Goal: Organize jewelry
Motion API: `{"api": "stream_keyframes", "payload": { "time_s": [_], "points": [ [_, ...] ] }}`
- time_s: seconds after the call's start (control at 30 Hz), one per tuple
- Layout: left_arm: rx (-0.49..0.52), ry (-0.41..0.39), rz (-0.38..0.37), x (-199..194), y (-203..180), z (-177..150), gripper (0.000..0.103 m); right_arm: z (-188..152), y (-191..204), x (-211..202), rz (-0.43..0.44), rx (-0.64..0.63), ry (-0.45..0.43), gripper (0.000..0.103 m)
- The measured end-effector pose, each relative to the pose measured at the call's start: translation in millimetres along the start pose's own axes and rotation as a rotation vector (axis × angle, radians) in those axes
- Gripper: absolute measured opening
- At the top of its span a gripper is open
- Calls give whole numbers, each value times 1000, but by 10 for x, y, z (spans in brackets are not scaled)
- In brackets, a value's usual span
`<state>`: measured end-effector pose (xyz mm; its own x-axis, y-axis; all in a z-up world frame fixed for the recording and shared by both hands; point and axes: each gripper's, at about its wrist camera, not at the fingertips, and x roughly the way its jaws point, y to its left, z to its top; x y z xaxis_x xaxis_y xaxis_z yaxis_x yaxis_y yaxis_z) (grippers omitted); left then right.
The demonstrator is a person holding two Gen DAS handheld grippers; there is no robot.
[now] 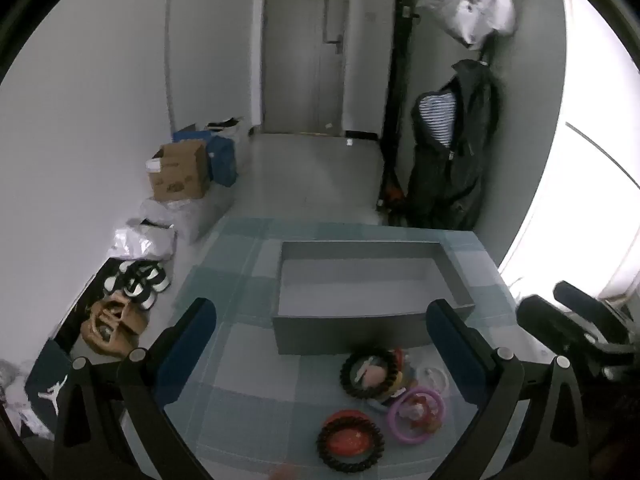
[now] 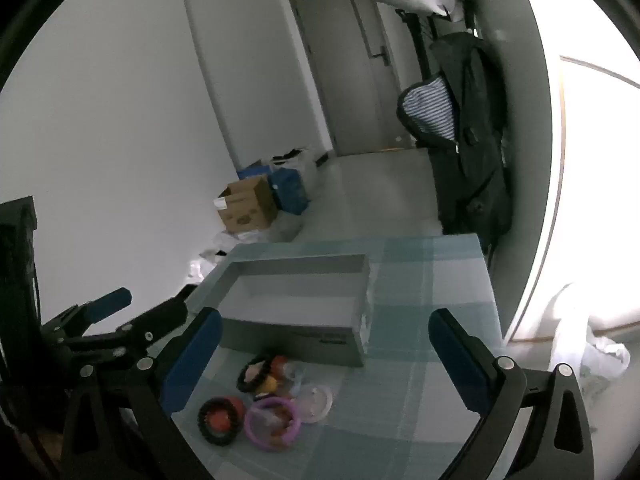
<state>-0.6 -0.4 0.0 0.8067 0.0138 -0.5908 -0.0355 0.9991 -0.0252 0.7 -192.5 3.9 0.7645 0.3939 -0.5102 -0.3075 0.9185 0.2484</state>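
Note:
A pile of bracelets lies on the checked tablecloth (image 1: 248, 392) in front of an open grey box (image 1: 372, 330). It holds a black beaded bracelet (image 1: 370, 374), a second black beaded bracelet around a red one (image 1: 350, 442), a purple ring (image 1: 418, 414) and a clear ring (image 1: 434, 378). The same pile shows in the right wrist view: black bracelet (image 2: 220, 420), purple ring (image 2: 272, 422), clear ring (image 2: 318, 402). My left gripper (image 1: 322, 320) is open and empty above the pile. My right gripper (image 2: 324, 332) is open and empty, right of the pile. The grey box (image 2: 296, 332) looks empty.
The table's far edge (image 1: 340, 226) drops to a grey floor. Cardboard boxes (image 1: 182, 176), bags and shoes (image 1: 136, 280) line the left wall. A dark jacket (image 1: 456, 152) hangs at the right. The left gripper's arm (image 2: 112, 328) shows in the right wrist view.

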Motion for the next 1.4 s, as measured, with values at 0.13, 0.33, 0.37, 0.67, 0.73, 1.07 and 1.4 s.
{"api": "stream_keyframes", "payload": {
  "time_s": [0.13, 0.33, 0.37, 0.67, 0.73, 1.07, 1.4],
  "points": [
    [8, -18, -5, -34, -65, -54, 102, -59, -18, -69, 4, -3, -8, 103],
    [-35, 14, -36, -14, 88, 15, 102, 12, -1, 25, -11, 3, 30, 103],
    [-33, 17, -29, 10, 60, 7, 102, 2, 1, 28, -11, 3, 30, 103],
    [-24, -23, -13, -29, 58, 0, 102, -16, 11, -29, -15, -11, -2, 103],
    [-24, -23, -11, -25, 58, 1, 102, -19, 32, -37, -20, -23, -5, 103],
    [-22, -22, -21, -31, 85, 9, 102, -8, 59, -44, -21, -40, -1, 103],
    [-24, -23, -22, -26, 72, 4, 102, -24, 50, -40, -20, -42, 0, 103]
  ]
}}
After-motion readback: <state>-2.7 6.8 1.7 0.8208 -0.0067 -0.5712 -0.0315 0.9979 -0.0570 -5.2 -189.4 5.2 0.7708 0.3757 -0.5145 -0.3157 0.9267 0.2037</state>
